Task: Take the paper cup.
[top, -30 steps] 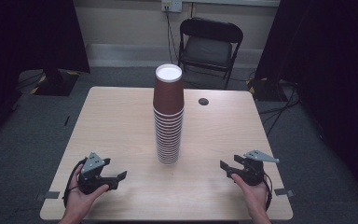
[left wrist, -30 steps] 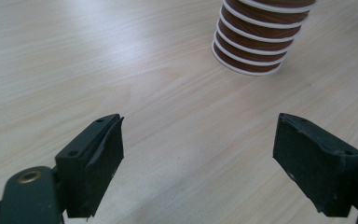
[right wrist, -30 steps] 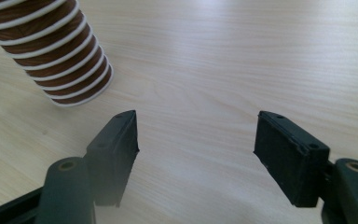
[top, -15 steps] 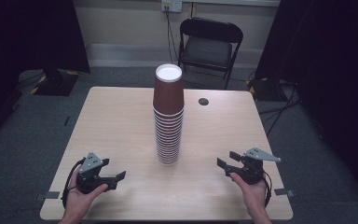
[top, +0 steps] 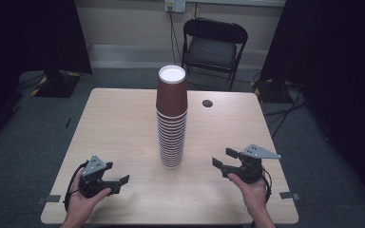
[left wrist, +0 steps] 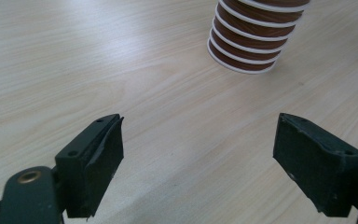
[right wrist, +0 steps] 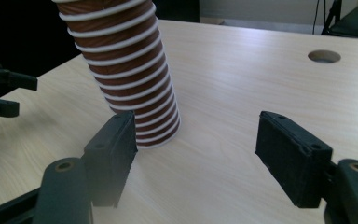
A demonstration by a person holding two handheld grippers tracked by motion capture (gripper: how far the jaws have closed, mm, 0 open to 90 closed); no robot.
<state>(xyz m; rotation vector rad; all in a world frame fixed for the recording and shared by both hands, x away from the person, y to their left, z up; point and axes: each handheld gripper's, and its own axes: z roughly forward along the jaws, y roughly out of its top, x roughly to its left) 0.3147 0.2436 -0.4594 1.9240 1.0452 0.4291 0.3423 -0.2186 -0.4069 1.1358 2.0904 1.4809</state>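
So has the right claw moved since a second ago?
Yes. The right claw has risen slightly in the high view, toward the cup stack, jaws just opening, nothing between them.

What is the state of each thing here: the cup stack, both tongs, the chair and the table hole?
Cup stack: upright, upside down, nested, untouched.
Left tongs: open, empty, low over the table.
Right tongs: have just been opening, nothing between the jaws, beside the stack.
Folding chair: unfolded, unoccupied, behind the table.
Table hole: uncovered.
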